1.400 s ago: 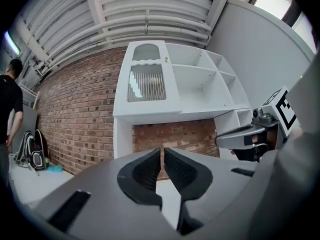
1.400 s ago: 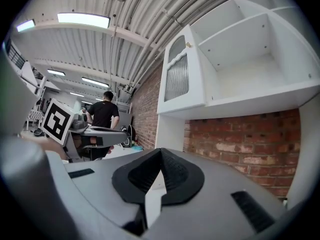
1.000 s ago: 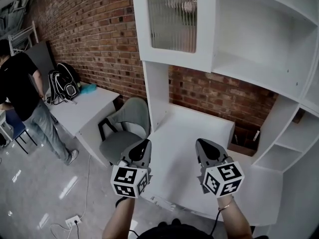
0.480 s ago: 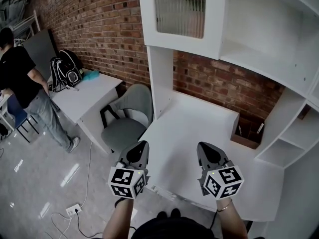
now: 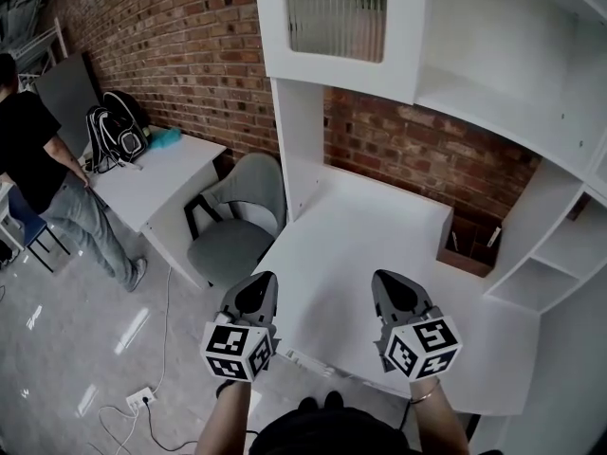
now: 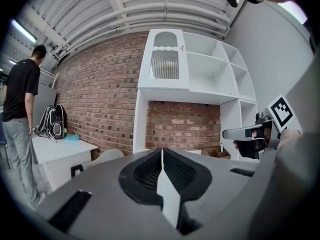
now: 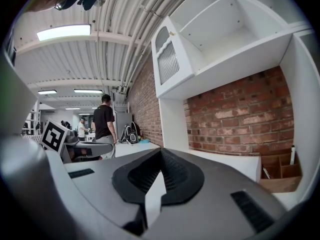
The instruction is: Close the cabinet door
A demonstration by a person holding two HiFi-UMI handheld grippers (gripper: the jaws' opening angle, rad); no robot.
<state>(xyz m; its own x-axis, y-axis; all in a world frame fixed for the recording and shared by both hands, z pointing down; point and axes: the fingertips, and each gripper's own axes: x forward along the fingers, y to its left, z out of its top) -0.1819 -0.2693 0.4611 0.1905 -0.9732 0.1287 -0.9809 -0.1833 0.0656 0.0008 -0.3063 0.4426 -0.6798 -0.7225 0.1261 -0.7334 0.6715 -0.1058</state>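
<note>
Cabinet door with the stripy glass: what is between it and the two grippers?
In the head view, only bare white desk top lies between the left gripper, the right gripper and the cabinet door, with brick wall below it.

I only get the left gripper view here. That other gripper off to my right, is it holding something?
Observer: No. The right gripper view shows the right gripper shut, nothing between its jaws.
Operator: What's on the floor below?
Observer: The head view shows a white power strip with cables lying there.
Operator: Any more people?
Observer: Yes, the right gripper view shows a second person far behind the person in black.
</note>
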